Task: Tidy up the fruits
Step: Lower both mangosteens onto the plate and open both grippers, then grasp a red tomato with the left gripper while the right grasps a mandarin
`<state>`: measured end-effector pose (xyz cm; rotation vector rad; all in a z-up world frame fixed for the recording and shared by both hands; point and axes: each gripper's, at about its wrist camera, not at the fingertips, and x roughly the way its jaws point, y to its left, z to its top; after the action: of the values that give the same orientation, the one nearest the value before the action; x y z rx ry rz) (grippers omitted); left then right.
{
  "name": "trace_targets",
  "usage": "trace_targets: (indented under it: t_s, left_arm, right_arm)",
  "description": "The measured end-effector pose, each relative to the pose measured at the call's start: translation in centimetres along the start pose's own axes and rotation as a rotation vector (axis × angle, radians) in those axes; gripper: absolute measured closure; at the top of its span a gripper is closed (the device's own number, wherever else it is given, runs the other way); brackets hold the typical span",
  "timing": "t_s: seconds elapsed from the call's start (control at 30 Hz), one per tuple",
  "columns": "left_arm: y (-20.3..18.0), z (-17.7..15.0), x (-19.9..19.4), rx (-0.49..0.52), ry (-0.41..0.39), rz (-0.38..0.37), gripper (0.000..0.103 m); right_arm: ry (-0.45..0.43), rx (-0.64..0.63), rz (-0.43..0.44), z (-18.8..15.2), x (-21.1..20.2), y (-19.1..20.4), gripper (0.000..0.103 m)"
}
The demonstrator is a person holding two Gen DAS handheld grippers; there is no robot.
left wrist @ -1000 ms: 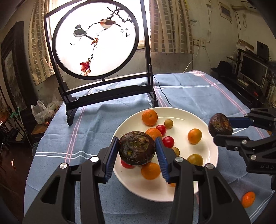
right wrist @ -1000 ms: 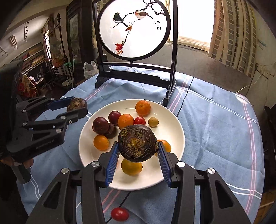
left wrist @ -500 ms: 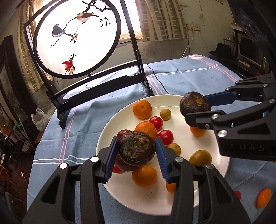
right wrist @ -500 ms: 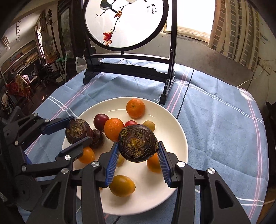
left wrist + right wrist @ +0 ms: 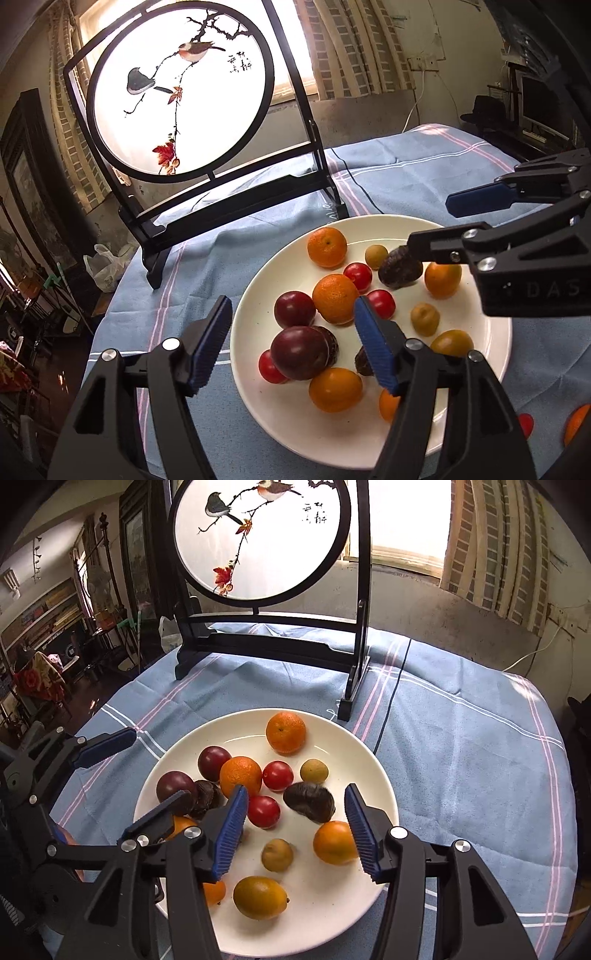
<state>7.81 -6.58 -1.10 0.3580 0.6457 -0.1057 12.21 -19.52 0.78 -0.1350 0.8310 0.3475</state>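
While both claws gape wide, left claw (image 5: 291, 334) half-hides dark fruit (image 5: 364, 363), right claw (image 5: 293, 829) empty.

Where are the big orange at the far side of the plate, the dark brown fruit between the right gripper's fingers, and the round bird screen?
big orange (image 5: 286, 732), right wrist view, its top.
dark brown fruit (image 5: 309, 802), right wrist view, its middle.
round bird screen (image 5: 266, 535), right wrist view, the panel's middle.
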Motion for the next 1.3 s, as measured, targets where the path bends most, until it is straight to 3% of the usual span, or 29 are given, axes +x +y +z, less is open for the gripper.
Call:
trace_targets:
  t_s: [0.37, 0.53, 0.73, 0.9, 0.93, 1.03, 1.07, 1.3]
  left_arm:
    - [0.3, -1.4, -3.4, -0.026, -0.014, -0.035, 0.037]
    - [-0.1, -3.7, -6.0, -0.049, -0.001, -0.118, 0.036]
    - [-2.3, -6.8, -7.9, -0.031, 0.045, -0.204, 0.036]
    - [-5.1, -8.1, -8.8, 0.007, 0.074, -0.287, 0.036]
    - [-5.7, -8.3, -8.9, 0.019, 0.08, -0.299, 0.036]
    - [-7.6, -8.8, -9.0, 0.052, 0.099, -0.33, 0.036]
    - [-8.2, -8.9, -9.0, 0.061, 0.106, -0.343, 0.036]
    - [-11.8, -8.5, -7.3, 0.113, 0.135, -0.379, 0.036]
  right_arm:
    - [-0.024, -0.015, -0.013, -3.8, -5.1, -0.6, 0.046]
    - [-0.023, -0.065, -0.016, -9.5, -9.6, -0.2, 0.034]
    - [0.083, -0.12, -0.04, -18.1, -11.4, 0.5, 0.032]
    - [0.127, -0.131, -0.038, -21.7, -11.2, 0.9, 0.032]
    - [0.132, -0.136, -0.031, -22.0, -11.1, 1.1, 0.033]
    - [0.152, -0.163, -0.022, -22.6, -10.5, 1.7, 0.057]
    - [0.148, -0.177, -0.044, -22.8, -10.4, 1.8, 0.06]
    - [0.1, -0.136, -0.023, -22.8, -12.0, 0.5, 0.061]
